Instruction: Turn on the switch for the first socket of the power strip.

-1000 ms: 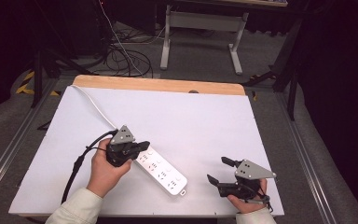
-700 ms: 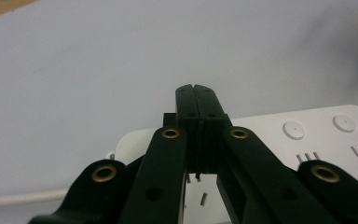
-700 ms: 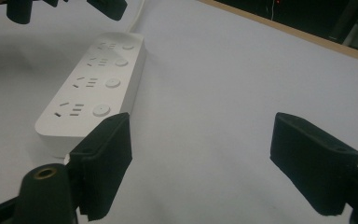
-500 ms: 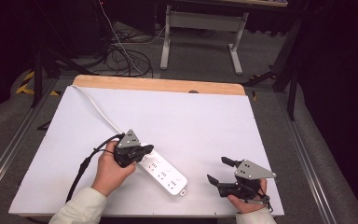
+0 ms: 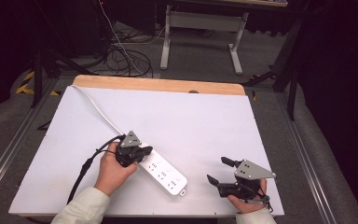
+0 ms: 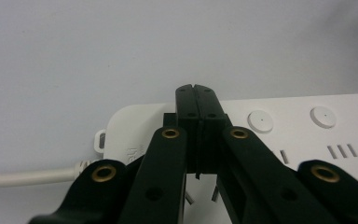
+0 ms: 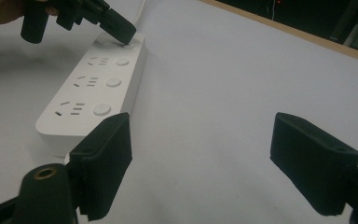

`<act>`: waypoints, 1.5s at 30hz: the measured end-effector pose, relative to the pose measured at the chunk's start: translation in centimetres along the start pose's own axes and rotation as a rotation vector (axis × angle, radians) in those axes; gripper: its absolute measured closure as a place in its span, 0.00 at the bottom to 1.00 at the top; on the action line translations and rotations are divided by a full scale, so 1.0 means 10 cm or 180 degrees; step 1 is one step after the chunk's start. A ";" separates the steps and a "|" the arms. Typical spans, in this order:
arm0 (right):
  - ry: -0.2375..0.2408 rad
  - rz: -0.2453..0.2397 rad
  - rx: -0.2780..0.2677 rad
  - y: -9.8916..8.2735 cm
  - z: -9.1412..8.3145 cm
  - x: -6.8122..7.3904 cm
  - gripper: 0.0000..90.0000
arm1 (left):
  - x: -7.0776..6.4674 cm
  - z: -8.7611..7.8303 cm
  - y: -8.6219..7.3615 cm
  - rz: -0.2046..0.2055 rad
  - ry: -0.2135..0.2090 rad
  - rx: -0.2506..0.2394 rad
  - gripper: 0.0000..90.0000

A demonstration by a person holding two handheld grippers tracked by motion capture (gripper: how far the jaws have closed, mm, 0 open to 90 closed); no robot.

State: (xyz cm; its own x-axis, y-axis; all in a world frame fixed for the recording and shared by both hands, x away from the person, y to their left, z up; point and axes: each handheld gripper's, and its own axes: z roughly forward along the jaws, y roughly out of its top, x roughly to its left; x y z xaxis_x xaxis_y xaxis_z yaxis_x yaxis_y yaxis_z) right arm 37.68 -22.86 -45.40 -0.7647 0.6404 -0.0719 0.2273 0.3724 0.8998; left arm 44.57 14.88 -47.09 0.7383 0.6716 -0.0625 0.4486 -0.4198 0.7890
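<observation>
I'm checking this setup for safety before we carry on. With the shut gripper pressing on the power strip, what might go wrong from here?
1. The left gripper, jaws shut, presses on the cord end of the power strip. Nothing holds the strip, so it may slide or pivot on the smooth table.
2. The right gripper is open and apart from the strip, so it can't steady it.
3. The cord may tug the strip.

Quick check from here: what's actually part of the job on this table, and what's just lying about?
In the job:
- white three-outlet plastic power strip with its white cord
- left gripper, jaws shut, pressing on the strip's cord end
- right gripper, open, off the strip

Lying about:
- tangled black cables on the floor
- grey metal stand
</observation>
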 end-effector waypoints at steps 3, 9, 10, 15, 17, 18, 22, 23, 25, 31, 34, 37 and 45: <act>-0.0003 0.0001 -0.0002 0.00 0.00 0.00 0.24 | 0.00 0.01 0.00 0.0034 0.0015 -0.0016 1.00; -0.0005 -0.0008 -0.0002 0.00 0.00 0.00 0.23 | -0.01 0.02 -0.02 -0.0021 -0.0010 -0.0057 1.00; -0.0005 -0.0008 -0.0002 0.00 0.00 0.00 0.23 | -0.01 0.02 -0.02 -0.0011 -0.0012 -0.0071 1.00; -0.0005 -0.0010 -0.0003 0.00 0.00 0.00 0.23 | 0.00 0.03 -0.03 -0.0006 -0.0001 -0.0076 1.00; -0.0005 -0.0012 -0.0002 0.00 0.00 0.00 0.23 | -0.01 0.03 -0.03 -0.0027 0.0002 -0.0085 1.00; -0.0004 -0.0015 -0.0003 0.00 0.00 0.00 0.23 | -0.02 0.04 -0.04 -0.0021 0.0023 -0.0086 1.00; -0.0005 -0.0009 -0.0004 0.00 0.00 0.01 0.23 | -0.02 0.04 -0.04 -0.0049 0.0025 -0.0086 1.00; -0.0004 0.0000 0.0002 0.00 0.00 0.01 0.23 | 0.00 0.04 -0.05 -0.0049 0.0018 -0.0103 1.00; -0.0001 -0.0008 -0.0005 0.00 0.00 0.01 0.23 | -0.01 0.04 -0.06 -0.0045 0.0022 -0.0103 1.00; 0.0001 -0.0014 0.0009 0.00 0.00 0.02 0.23 | -0.03 0.03 -0.06 0.0004 0.0119 -0.0085 1.00; 0.0006 -0.0023 0.0018 0.00 0.01 0.02 0.24 | -0.03 0.03 -0.06 0.0000 0.0119 -0.0091 1.00; -0.0001 -0.0024 0.0016 0.00 0.01 0.02 0.23 | -0.02 0.03 -0.06 -0.0002 0.0139 -0.0074 1.00; 0.0001 -0.0019 0.0029 0.00 0.02 0.02 0.23 | -0.03 0.04 -0.06 -0.0022 0.0129 -0.0047 1.00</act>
State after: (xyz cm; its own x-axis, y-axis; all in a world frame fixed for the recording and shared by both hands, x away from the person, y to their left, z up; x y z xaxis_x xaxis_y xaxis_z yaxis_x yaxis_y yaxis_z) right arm 37.63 -22.63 -45.47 -0.7663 0.6378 -0.0771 0.2282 0.3824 0.8954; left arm 44.25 14.65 -47.74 0.7140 0.6988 -0.0434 0.4460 -0.4061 0.7976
